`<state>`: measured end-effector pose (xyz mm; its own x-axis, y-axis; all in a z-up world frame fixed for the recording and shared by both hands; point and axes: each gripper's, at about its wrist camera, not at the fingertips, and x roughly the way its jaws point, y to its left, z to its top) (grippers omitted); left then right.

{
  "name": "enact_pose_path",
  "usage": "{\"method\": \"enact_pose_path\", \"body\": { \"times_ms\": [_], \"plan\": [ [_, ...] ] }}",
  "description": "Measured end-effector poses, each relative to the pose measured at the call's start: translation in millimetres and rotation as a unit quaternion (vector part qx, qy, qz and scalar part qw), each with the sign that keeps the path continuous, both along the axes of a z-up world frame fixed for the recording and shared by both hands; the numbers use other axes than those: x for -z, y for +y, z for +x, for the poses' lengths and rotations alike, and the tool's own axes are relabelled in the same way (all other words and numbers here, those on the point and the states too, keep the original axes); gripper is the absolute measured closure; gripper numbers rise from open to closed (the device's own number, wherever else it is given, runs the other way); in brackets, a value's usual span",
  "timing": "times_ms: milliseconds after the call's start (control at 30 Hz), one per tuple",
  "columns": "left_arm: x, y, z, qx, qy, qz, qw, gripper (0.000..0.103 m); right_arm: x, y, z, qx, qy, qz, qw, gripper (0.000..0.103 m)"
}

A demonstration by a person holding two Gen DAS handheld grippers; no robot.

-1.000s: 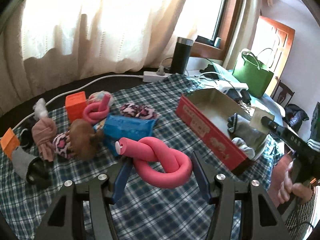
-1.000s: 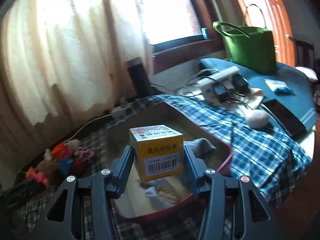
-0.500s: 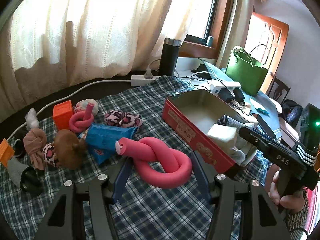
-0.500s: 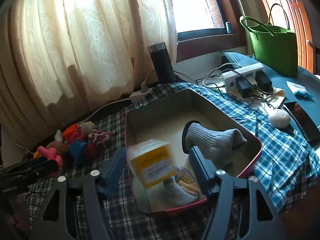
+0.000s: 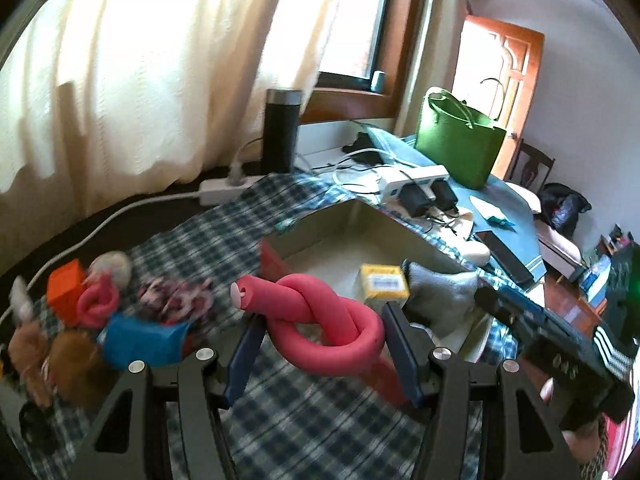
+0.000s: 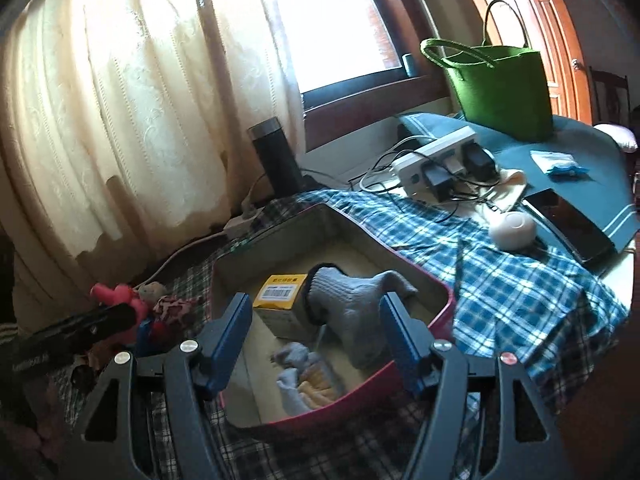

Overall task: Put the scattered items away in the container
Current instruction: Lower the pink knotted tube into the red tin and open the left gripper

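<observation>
Pink foam twist roller sits clamped between the blue pads of the left tongs, knotted into a loop. Its long axis runs roughly crosswise to the fingers, with the capped end pointing up and to the left and the looped end toward the right finger. In the left wrist view it hangs above the near corner of the red-walled container, over the plaid cloth on the surface. Inside the container lie a yellow box and a grey sock, side by side. Left of the container lies a blurred heap: an orange block, a second pink roller, a blue packet and a spotted scrunchie. The right tongs show at the right edge, seen side-on, above the container's near right end.

From the right wrist view, the right tongs stand wide apart with nothing between the pads, poised over the container. The yellow box rests on the container floor with its barcode face up, touching the grey sock to its right. A small bundle of pale blue and yellow socks lies nearer the camera. The pink foam twist roller appears at the left, beside the dark body of the left tongs.
</observation>
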<state>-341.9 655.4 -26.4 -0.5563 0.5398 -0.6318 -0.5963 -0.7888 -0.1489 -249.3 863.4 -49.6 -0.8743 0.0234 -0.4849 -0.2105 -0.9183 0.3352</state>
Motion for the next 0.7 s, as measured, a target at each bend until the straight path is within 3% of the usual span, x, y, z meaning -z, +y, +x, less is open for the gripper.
{"method": "enact_pose_path", "body": {
  "times_ms": [233,333,433,700],
  "plan": [
    [6.6,45.2,-27.9,0.015,0.019,0.001,0.9997,0.041,5.1,6.3,-2.8,0.009,-0.007,-0.002,1.0,0.033],
    [14.6,55.4,-43.7,0.01,0.008,-0.006,0.9999,0.04,7.3,5.8,-3.8,0.009,-0.012,0.001,1.0,0.033],
    [20.2,55.2,-52.1,0.003,-0.005,-0.007,1.0,0.02,8.3,4.7,-3.9,0.011,-0.014,0.005,1.0,0.033],
    [18.3,31.5,-52.2,-0.012,-0.007,0.001,0.9999,0.019,10.1,-8.0,-11.6,-0.001,-0.017,0.003,1.0,0.033]
  ]
}}
